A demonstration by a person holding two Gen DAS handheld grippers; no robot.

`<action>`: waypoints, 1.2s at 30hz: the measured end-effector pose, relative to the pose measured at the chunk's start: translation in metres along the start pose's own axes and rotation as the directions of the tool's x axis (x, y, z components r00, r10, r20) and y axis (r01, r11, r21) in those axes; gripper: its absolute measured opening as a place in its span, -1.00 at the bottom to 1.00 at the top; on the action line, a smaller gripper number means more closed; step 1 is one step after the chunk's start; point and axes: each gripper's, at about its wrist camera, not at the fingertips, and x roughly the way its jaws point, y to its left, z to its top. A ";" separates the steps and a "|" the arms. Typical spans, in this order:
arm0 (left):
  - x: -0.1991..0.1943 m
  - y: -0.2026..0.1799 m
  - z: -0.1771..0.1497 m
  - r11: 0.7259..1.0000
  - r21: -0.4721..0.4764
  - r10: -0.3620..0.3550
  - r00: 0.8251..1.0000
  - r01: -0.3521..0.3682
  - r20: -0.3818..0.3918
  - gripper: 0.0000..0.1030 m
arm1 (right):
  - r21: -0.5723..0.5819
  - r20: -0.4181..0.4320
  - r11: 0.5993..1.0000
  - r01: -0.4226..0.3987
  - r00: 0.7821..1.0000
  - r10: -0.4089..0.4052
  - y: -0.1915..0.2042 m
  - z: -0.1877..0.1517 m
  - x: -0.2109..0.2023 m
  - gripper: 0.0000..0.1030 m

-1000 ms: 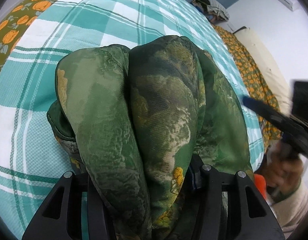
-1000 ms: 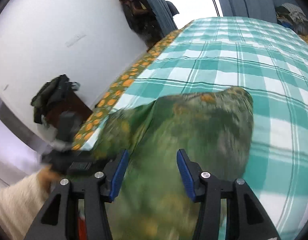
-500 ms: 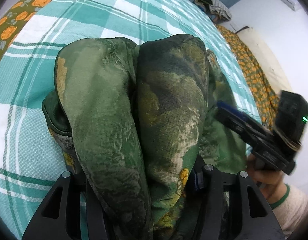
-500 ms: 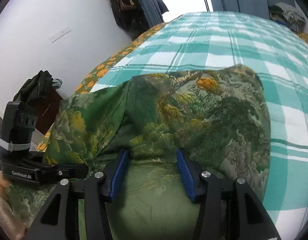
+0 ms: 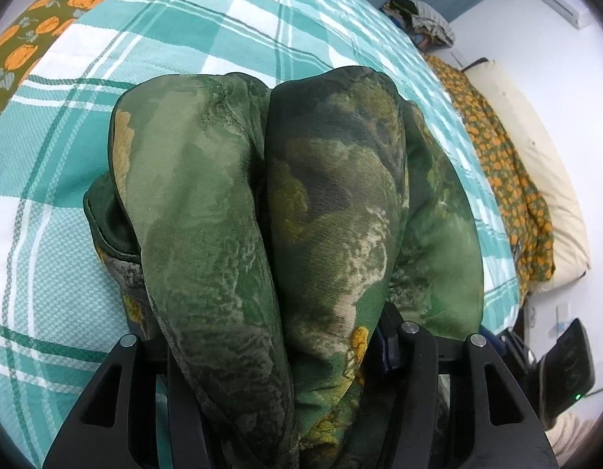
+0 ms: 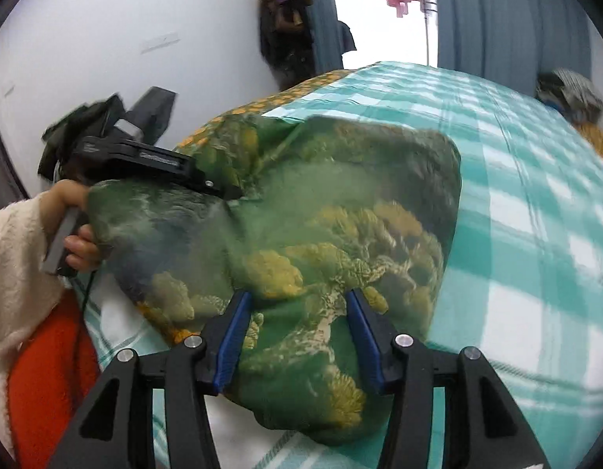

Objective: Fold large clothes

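A green garment (image 5: 321, 195) with a yellow tree print lies bunched on the plaid bed. Two thick folds of it rise between the jaws of my left gripper (image 5: 278, 332) and cover its fingers; it is shut on that cloth. From the right wrist view, the left gripper (image 6: 227, 193) bites the garment's (image 6: 340, 215) far left fold, held by a hand (image 6: 74, 234). My right gripper (image 6: 297, 293) stands open low over the near edge. The cloth spreads under and past both blue pads (image 6: 235, 332). Only the right gripper's black housing (image 5: 567, 367) shows beside the bed.
The teal and white plaid cover (image 5: 184, 39) spreads over the bed. An orange-flowered sheet (image 5: 508, 179) and a cream pillow (image 5: 543, 179) lie along the right side. Clothes (image 5: 422, 15) are piled at the far end. A cream sleeve (image 6: 12, 273) and red cloth (image 6: 47, 371) are at the near left.
My right gripper swung in from the side and came down over the garment's near edge. The left gripper stayed where it was with the folds still in it.
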 end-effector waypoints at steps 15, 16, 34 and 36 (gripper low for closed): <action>0.001 0.000 -0.002 1.000 -0.012 -0.002 1.000 0.002 0.005 0.10 | -0.049 -0.026 0.999 0.024 0.999 -0.026 0.008 0.000 -0.002 0.04; -0.001 -0.001 -0.002 1.000 -0.017 0.000 1.000 0.000 0.008 0.11 | -0.038 -0.041 0.999 0.022 0.999 -0.023 0.008 0.006 -0.005 0.04; -0.064 0.056 -0.032 0.968 -0.206 -0.112 0.983 0.140 0.142 0.84 | -0.032 -0.145 0.992 -0.125 0.982 0.119 0.052 0.079 0.047 0.06; -0.051 0.076 -0.039 0.934 -0.272 -0.199 0.970 0.231 0.141 0.86 | -0.068 -0.156 0.993 -0.101 0.984 0.090 0.059 0.076 0.053 0.06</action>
